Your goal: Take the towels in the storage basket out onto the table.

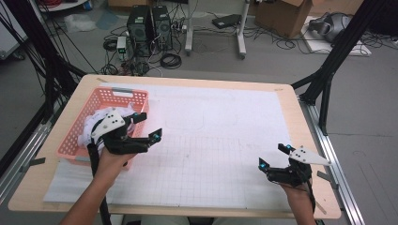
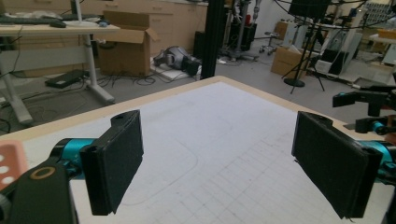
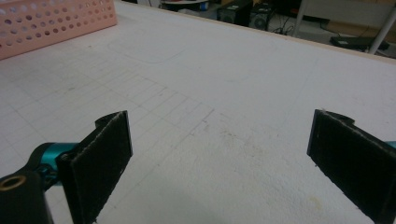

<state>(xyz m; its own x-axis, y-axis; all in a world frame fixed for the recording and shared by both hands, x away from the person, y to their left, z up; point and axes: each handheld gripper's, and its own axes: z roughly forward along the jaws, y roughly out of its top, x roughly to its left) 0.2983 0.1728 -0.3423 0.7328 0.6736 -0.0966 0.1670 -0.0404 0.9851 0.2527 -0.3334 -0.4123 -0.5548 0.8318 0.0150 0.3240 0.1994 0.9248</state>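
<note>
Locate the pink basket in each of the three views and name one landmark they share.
High view: the pink basket sits at the table's left side, partly behind the left gripper.
Left gripper view: a pink corner at the left edge, likely the basket.
Right gripper view: the basket fills the top left corner.
Shared landmark: the white gridded mat.

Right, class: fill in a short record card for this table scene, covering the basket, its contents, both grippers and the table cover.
basket: pink perforated basket, far-left part of the table
contents: white cloth bunched inside
left gripper: left gripper, open, at the basket's right edge, holding nothing
right gripper: right gripper, open, above the table's near right, holding nothing
table cover: white gridded sheet
</note>
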